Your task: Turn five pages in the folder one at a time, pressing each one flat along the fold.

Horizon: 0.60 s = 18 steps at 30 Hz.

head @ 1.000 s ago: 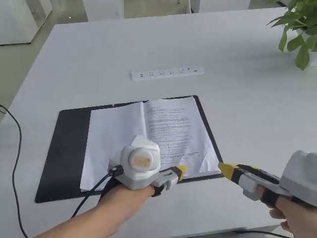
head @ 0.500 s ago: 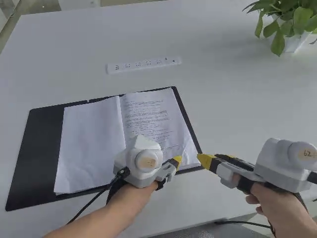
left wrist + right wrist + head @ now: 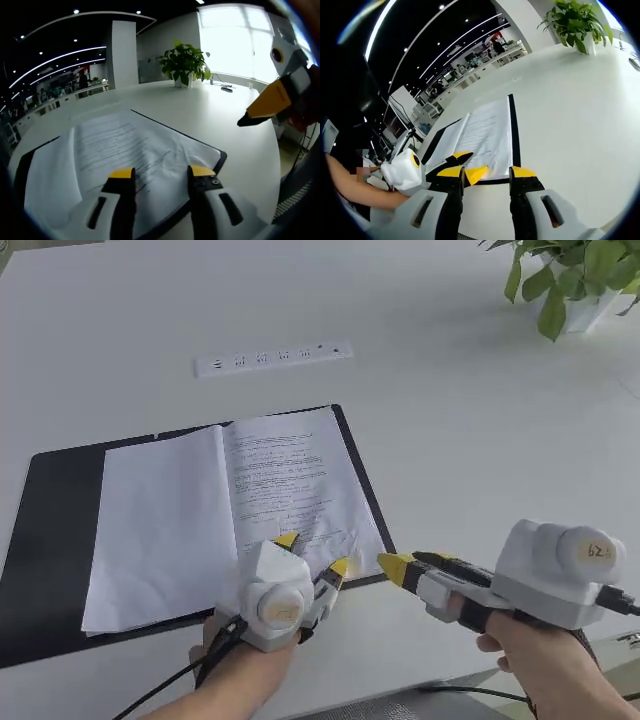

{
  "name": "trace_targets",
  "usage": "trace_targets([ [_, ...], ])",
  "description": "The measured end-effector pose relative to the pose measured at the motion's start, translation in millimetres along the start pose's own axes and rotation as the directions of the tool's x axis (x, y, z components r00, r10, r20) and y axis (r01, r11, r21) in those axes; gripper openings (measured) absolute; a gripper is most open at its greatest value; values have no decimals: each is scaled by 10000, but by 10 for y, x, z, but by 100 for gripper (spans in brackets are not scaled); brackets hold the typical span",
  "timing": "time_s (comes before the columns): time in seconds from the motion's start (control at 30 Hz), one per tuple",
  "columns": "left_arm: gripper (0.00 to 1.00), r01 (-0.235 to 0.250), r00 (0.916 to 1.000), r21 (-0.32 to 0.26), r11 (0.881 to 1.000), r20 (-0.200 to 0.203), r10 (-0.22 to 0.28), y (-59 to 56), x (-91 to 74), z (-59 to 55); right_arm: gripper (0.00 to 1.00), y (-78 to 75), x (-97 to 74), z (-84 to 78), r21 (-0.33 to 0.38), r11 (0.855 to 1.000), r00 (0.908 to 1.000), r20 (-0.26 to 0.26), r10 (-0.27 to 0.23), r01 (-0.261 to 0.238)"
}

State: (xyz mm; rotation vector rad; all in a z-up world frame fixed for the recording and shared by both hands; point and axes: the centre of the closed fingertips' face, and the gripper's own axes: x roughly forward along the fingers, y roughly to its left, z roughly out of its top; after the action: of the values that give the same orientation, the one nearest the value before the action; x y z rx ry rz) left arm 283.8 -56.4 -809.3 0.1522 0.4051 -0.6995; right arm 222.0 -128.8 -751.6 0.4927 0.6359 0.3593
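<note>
Folder (image 3: 55, 530) lay open on table (image 3: 480, 390); left gripper (image 3: 313, 553), jaws apart, at near outer corner of printed page (image 3: 290, 480); right gripper (image 3: 408, 562) beside, jaws apart. Thin, floppy sheet: prob. best pinched at that corner.

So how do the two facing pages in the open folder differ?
The left page looks blank; the right page carries printed text. The left page leaves a wide black strip of folder bare beside it; the right page leaves only a thin edge. Both are white and lie open.
</note>
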Motion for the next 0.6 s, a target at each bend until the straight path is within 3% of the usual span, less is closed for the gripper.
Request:
trace_targets([
  [0.13,37,-10,9999,4,10000,140,10,9,5,9,34,-29,35,-22,-12,10000,10000,-84,-1,1],
  [0.43,20,-443,9987,47,9990,261,442,118,-7,19,34,-21,64,-31,-57,10000,9998,-194,32,-34],
  [0.47,11,-842,9961,50,9964,271,840,199,-14,33,34,-21,67,-30,-57,10000,9998,-193,35,-36],
  [0.5,7,-875,9960,31,9962,185,874,248,-17,27,34,-17,69,-29,-52,10000,9998,-200,43,-44],
  [0.53,7,-689,9975,400,9968,205,681,199,-1,20,34,-17,71,-29,-48,10000,9998,-203,38,-39],
  [0.6,7,-700,9973,129,9975,211,697,211,-8,16,34,-10,77,-29,-36,10000,9998,-198,70,-71],
])
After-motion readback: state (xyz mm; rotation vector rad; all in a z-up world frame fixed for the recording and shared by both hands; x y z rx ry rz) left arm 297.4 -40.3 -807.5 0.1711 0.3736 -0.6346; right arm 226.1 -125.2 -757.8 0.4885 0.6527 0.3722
